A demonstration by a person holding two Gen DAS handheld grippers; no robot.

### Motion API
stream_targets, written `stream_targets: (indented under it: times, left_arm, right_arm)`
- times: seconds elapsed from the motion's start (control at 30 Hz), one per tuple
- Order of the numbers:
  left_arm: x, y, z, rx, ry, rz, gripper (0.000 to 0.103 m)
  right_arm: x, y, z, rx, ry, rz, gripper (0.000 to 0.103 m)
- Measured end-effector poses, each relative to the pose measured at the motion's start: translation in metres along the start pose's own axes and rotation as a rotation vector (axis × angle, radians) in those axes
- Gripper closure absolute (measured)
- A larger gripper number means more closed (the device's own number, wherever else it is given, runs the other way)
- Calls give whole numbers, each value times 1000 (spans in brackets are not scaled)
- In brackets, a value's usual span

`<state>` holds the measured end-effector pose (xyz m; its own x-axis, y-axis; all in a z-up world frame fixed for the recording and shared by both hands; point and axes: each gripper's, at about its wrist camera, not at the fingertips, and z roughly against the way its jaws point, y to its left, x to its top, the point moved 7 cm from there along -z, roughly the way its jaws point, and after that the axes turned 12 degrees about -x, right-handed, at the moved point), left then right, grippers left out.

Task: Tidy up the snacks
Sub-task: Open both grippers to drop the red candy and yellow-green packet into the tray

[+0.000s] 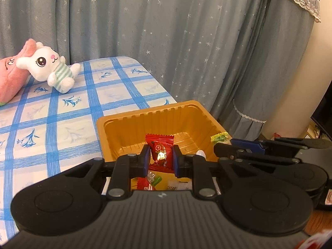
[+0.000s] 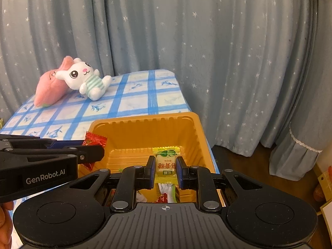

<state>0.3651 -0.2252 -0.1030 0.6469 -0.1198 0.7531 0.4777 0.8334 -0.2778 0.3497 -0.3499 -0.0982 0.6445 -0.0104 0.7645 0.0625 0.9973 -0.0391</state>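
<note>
Over the orange tray (image 1: 157, 112) at the tabletop (image 1: 62, 112) edge | left gripper (image 1: 161, 158) clamped on red candy (image 1: 160, 153) | right gripper (image 2: 166, 168) clamped on yellow-green candy (image 2: 166, 161) | step: delivery, both above the tray | next: lower inside the walls, then open.

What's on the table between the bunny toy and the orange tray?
Nothing: only bare checked tablecloth lies between the bunny toy and the orange tray. Both wrist views show it.
</note>
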Motion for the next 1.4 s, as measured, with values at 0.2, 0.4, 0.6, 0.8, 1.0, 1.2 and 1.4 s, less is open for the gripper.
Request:
stream_targets:
  times: [0.2,0.4,0.6,0.8,1.0,1.2,1.4]
  left_arm:
    - [-2,0,-9,-8,-7,-5,82]
    - [-8,4,-9,6,-1,-11,66]
    - [-19,23,13,49,-10,9,66]
    - [-30,42,36,92,-20,43,66]
    - [-37,51,50,107,-33,71,59]
    - [-52,56,69,141,-46,90,31]
    - [-72,51,93,155,-38,130,10]
  right_arm:
    - [-2,-2,-7,-8,11,-12,82]
    - [-7,-4,-10,-19,25,-13,82]
    - [-8,-4,-6,-2,25,-20,82]
    - [-2,3,-2,20,13,-31,82]
    - [6,17,-1,95,16,-61,82]
    - [6,7,6,88,34,-139,43]
    - [-12,-9,32,53,65,-181,43]
